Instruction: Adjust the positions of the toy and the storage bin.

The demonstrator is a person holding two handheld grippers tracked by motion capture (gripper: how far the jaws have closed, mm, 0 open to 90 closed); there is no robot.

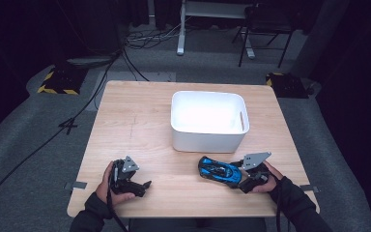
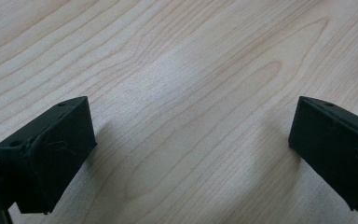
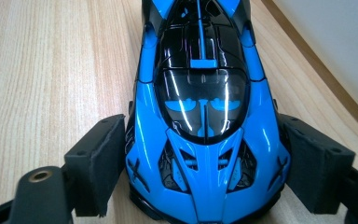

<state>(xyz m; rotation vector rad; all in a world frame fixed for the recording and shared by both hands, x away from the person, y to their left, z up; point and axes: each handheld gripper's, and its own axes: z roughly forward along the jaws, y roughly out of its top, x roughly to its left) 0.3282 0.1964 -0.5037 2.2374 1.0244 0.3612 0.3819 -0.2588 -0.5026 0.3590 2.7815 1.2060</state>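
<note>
High view: a light wooden table (image 1: 140, 125) carries a white plastic bin (image 1: 207, 121) standing a little back of centre, nearer the far edge than the near one, its interior bare and a slot handle cut in its right wall. A blue and black toy sports car (image 1: 219, 171) lies on the tabletop just in front of the bin's near right corner, close to the near edge and right of the table's middle, set at an angle to that edge. The right gripper (image 1: 244, 180), held in the person's right hand (image 1: 265, 181) near the near right corner, reaches the car at one end. Right gripper view: the car (image 3: 200, 116) sits between the two black padded jaws, each pad pressed against a flank at the end nearest the camera (the jaws are closed on the car, wheels resting on the wood as far as can be seen), and the bin's white wall (image 3: 335, 42) rises at the upper right. The left gripper (image 1: 145, 186), in the left hand (image 1: 108, 186), rests near the near left corner, well apart from car and bin. Left gripper view: its jaws stand wide apart, released, with bare wood grain (image 2: 191, 93) between them and nothing gripped. Dark grey floor (image 1: 29, 145) with trailing cables surrounds the table.
</note>
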